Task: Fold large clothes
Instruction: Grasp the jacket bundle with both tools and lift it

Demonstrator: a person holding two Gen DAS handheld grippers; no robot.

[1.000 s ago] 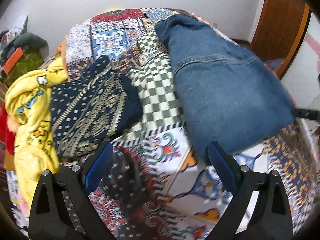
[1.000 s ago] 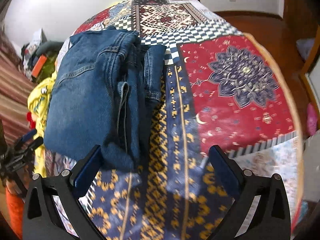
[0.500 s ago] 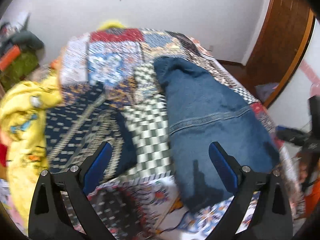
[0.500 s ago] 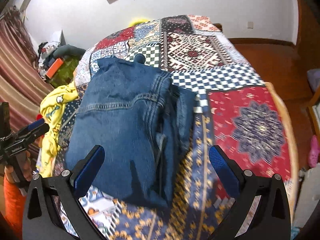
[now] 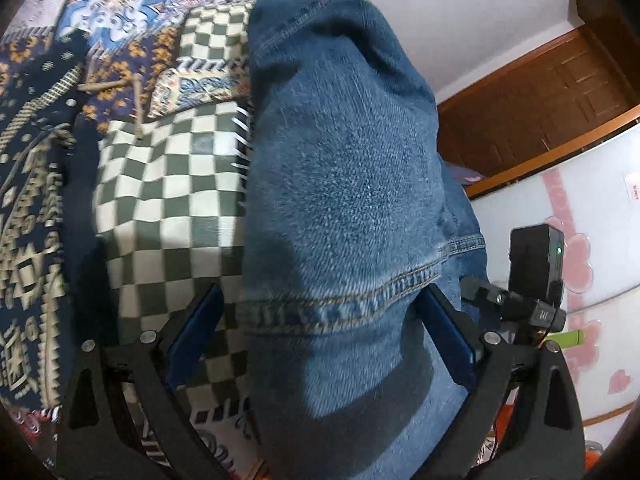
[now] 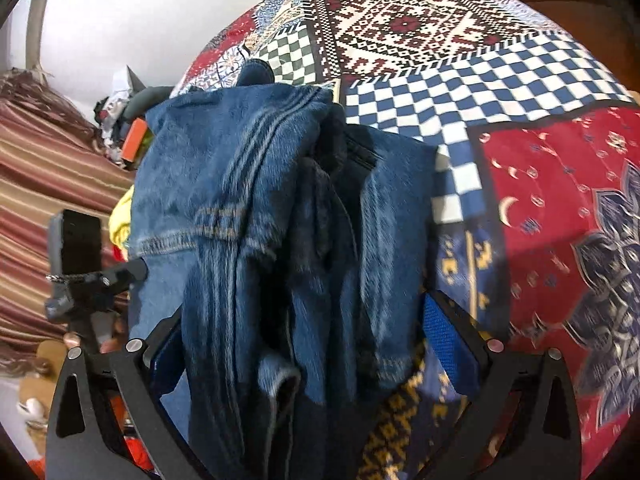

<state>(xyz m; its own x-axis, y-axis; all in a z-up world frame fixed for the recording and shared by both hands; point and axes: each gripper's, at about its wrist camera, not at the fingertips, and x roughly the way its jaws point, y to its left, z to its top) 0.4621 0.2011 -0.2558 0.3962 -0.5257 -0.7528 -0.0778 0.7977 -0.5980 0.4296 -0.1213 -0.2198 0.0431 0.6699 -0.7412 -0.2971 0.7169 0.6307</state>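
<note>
Both claws, left claw (image 5: 320,344) and right claw (image 6: 296,344), gape wide astride the folded jeans (image 5: 344,184) on the patchwork bedspread (image 6: 540,168), gripping nothing

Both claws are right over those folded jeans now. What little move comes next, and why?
Probably closing both on the denim. The left gripper and right gripper both stand open with the folded jeans lying between their fingers on the patchwork bedspread, so a pinch would secure the near edge for lifting.

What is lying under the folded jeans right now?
The jeans lie on the patchwork bedspread; its checked and patterned panels show around them. Whatever sits directly beneath the denim is covered, so nothing else can be confirmed there.
</note>
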